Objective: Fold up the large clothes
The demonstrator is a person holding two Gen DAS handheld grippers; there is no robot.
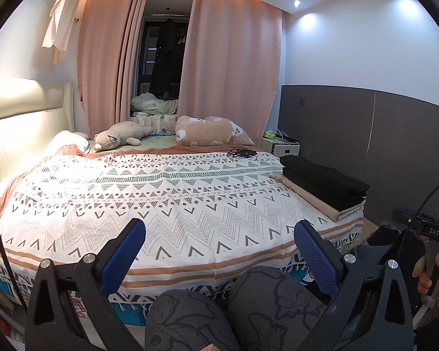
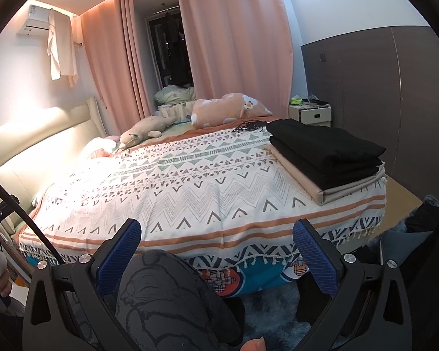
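Hovering empty over the person's knees (image 1: 219, 307), the left gripper (image 1: 219, 251) and right gripper (image 2: 216, 251) both gaped wide. Beyond lay the patterned bedspread (image 1: 161, 193), bare in the middle. On its far right corner sat the folded clothes (image 2: 325, 152), black over tan. The stack seemed finished; next would be fetching another garment.

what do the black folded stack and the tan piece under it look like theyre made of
Black folded stack: matte, thick soft fabric, possibly knit or fleece; it absorbs light and has rounded fold edges. Tan piece: smoother woven cloth with a slight sheen and crisp flat edges, maybe cotton or polyester.
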